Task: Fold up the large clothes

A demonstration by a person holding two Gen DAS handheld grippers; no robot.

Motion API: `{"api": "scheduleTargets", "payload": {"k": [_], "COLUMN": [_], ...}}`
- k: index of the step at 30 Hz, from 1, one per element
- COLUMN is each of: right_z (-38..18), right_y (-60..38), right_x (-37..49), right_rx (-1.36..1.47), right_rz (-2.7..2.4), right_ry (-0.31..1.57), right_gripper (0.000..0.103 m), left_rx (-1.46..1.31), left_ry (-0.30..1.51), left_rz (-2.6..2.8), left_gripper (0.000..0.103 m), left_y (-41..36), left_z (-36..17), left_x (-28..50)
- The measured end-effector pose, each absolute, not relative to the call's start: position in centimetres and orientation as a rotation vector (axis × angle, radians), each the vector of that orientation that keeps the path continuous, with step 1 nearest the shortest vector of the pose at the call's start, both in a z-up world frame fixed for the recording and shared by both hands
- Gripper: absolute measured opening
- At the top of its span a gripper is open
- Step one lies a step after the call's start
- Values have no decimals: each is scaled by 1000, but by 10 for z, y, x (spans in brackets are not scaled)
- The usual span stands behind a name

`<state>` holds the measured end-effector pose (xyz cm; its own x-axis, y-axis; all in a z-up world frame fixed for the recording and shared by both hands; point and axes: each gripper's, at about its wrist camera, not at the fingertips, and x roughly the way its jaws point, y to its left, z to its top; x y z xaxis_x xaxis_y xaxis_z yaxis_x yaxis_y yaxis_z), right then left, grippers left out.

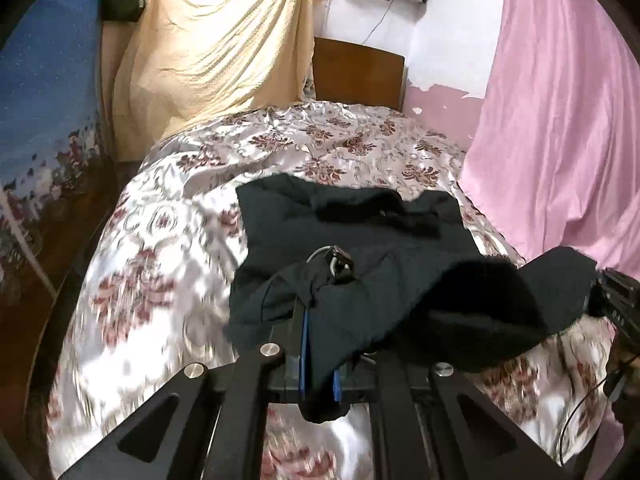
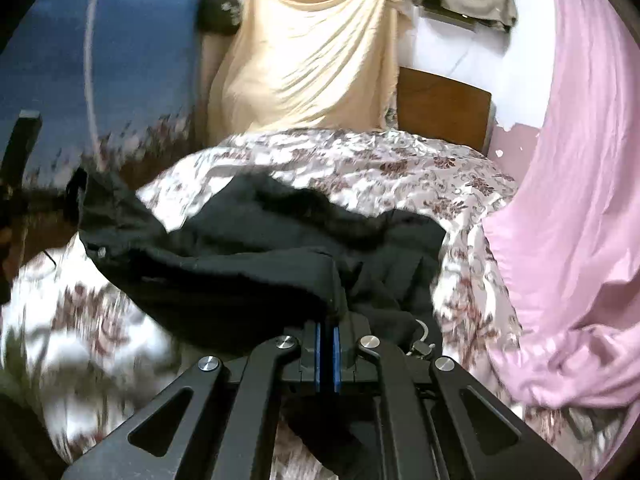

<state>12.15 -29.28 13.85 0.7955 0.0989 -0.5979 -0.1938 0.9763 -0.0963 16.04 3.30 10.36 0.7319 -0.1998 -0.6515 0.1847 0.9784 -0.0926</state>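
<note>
While both of your tools pinch its near hem, the large dark padded coat with a black fur-trimmed collar point(image 1: 360, 232) lies across the middle of the bed with a shiny floral satin cover point(image 1: 168, 248), its far part resting on the cover and its near part lifted. Your left gripper point(image 1: 318, 312) is closed on a fold of the dark fabric, which drapes over and between the blue pads point(image 1: 305, 352); a small metal buckle or toggle on a cord point(image 1: 340, 264) sits just beyond the fingertips. Your right gripper point(image 2: 328, 320) is likewise clamped on the coat point(image 2: 248, 264), with cloth bunched between its narrowly set pads. The fur trim point(image 2: 312, 204) runs along the far edge, toward the wooden headboard point(image 2: 444, 108).

Handling, as a judgement: the garment looks thick, soft and fairly heavy, so it should sag between the two grips and resist a crisp crease. The satin cover looks slippery, so the coat may slide as you drag it. Take hold at seams or hem corners through the full thickness, not the outer shell alone, and keep off the fur and the cord. A pink curtain point(image 1: 560, 120) hangs close to the bed's right edge.
</note>
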Motion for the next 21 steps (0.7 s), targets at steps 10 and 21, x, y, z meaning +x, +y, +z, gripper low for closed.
{"api": "scheduleTargets", "payload": {"k": [10,21], "right_z": [114,51], "right_y": [-306,-323], "right_x": [298,415], "right_rx": [-154,-119], "right_rz": [68,15], "right_ry": [696,758], "right_gripper": [4,4], "left_rx": [-1,-48], "left_ry": [848,958], "left_rz": [-177,-158], "left_gripper": [9,9], "left_y": [15,6], "left_z": [100,58], "left_x": [318,423]}}
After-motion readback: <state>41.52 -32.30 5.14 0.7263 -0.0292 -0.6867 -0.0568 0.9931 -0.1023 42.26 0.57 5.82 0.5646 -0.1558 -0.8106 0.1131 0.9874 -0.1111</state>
